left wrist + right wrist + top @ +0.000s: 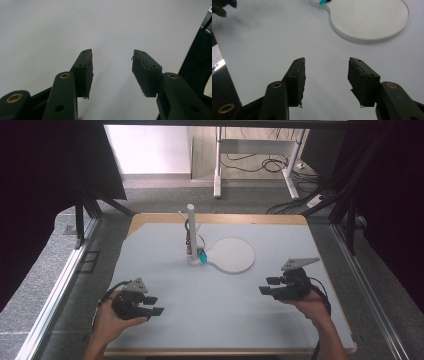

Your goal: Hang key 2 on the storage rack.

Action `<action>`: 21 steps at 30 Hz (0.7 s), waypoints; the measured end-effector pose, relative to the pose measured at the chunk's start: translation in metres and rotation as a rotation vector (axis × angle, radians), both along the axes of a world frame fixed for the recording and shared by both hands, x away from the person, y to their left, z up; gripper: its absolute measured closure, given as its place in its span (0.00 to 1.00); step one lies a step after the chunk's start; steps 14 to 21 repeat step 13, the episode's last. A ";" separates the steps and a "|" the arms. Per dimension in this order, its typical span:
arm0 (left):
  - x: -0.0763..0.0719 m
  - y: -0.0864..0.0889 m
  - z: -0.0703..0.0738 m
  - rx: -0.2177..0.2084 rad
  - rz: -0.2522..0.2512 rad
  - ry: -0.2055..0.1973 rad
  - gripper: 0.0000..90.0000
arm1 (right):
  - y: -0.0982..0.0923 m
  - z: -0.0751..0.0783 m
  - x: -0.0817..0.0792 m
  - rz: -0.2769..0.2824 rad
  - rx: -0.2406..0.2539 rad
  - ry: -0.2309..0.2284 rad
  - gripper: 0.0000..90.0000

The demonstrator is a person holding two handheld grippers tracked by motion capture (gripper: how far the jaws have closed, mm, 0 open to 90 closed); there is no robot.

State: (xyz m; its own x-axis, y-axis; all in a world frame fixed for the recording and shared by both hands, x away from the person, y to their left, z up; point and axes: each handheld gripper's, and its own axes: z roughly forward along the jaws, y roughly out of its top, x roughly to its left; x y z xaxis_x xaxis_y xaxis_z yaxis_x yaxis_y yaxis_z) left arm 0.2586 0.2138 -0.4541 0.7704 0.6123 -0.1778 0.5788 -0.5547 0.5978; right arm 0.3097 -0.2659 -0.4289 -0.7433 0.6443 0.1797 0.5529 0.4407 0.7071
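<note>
Left gripper [153, 305] sits near the table's [165, 245] front-left corner, jaws spread, nothing between them, just bare surface. Right gripper [270, 285] is by the right edge toward the front, jaws also apart and empty, aimed across the table. White round disc [234, 254] lies flat near the middle toward the far edge, touching the base of an upright white post [192, 227]. A small blue piece [203, 255] rests at that base. Both grippers are well apart from the disc.
</note>
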 end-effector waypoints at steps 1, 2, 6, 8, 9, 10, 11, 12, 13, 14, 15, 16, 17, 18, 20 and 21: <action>0.000 0.000 0.000 0.000 0.003 -0.001 0.57 | -0.003 -0.006 -0.004 -0.014 -0.014 -0.005 0.54; 0.000 0.000 0.000 -0.003 0.007 0.000 0.57 | -0.005 -0.009 -0.006 -0.016 -0.015 -0.007 0.54; 0.000 0.000 0.000 0.004 0.004 0.001 0.57 | -0.013 -0.019 -0.014 -0.034 0.013 -0.017 0.53; 0.000 0.000 0.000 0.003 0.006 -0.001 0.56 | -0.014 -0.021 -0.014 -0.040 -0.008 -0.025 0.52; 0.000 0.000 0.000 0.005 0.006 0.000 0.56 | -0.014 -0.020 -0.015 -0.049 -0.002 -0.036 0.51; -0.001 0.000 0.000 -0.004 0.012 0.001 0.55 | -0.015 -0.020 -0.015 -0.058 0.009 -0.040 0.50; 0.000 0.000 0.000 -0.009 0.013 -0.001 0.55 | -0.016 -0.020 -0.016 -0.068 0.020 -0.051 0.49; -0.001 0.001 0.001 -0.011 0.016 -0.002 0.55 | -0.017 -0.021 -0.016 -0.080 0.024 -0.064 0.49; -0.001 0.001 0.001 -0.009 0.019 0.000 0.55 | -0.019 -0.022 -0.017 -0.089 0.026 -0.071 0.48; -0.001 0.001 0.001 -0.009 0.019 0.000 0.55 | -0.019 -0.022 -0.017 -0.089 0.026 -0.071 0.48; -0.001 0.001 0.001 -0.009 0.019 0.000 0.55 | -0.019 -0.022 -0.017 -0.089 0.026 -0.071 0.48; -0.001 0.001 0.001 -0.009 0.019 0.000 0.55 | -0.019 -0.022 -0.017 -0.089 0.026 -0.071 0.48; -0.001 0.001 0.001 -0.009 0.019 0.000 0.55 | -0.019 -0.022 -0.017 -0.089 0.026 -0.071 0.48; -0.001 0.001 0.001 -0.009 0.019 0.000 0.55 | -0.019 -0.022 -0.017 -0.089 0.026 -0.071 0.48; -0.001 0.001 0.001 -0.009 0.019 0.000 0.55 | -0.019 -0.022 -0.017 -0.089 0.026 -0.071 0.48; -0.001 0.001 0.001 -0.009 0.019 0.000 0.55 | -0.019 -0.022 -0.017 -0.089 0.026 -0.071 0.48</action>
